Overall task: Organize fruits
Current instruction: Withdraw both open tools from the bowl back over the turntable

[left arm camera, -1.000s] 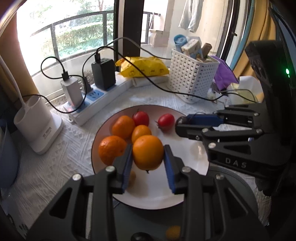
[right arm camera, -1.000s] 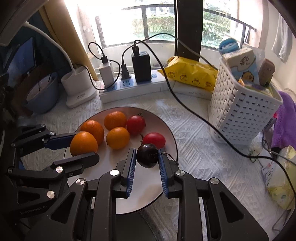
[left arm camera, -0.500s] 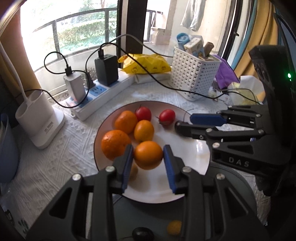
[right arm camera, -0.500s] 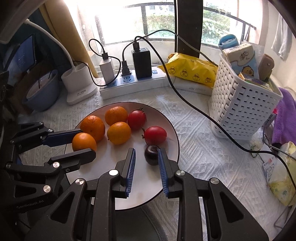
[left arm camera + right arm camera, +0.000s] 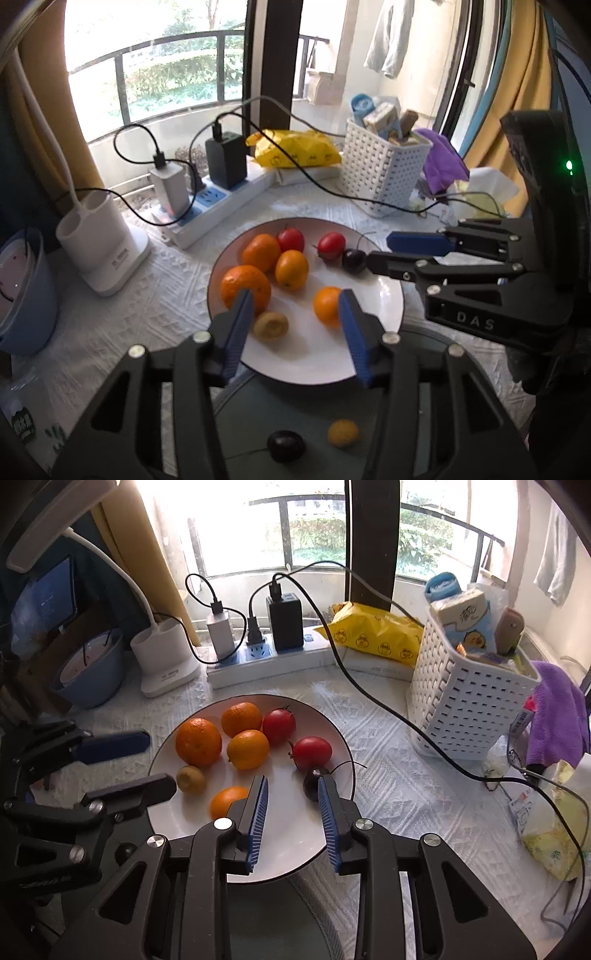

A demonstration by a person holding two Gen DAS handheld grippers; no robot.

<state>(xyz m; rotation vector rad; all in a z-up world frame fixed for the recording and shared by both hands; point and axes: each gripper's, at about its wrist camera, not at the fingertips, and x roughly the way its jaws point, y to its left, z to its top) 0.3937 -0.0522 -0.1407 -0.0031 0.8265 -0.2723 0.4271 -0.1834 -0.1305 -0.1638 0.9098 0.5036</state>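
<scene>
While both tongs hang over the white plate, the left gripper gapes wide, empty, an orange lying just beside its right finger; the right gripper stands open, holding nothing, a dark cherry by its right fingertip.

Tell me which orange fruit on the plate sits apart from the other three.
The small orange nearest the right gripper, alone by the plate's front; the other three cluster at the back.

The left gripper hangs open over the plate, 1 orange beside its right finger.
</scene>
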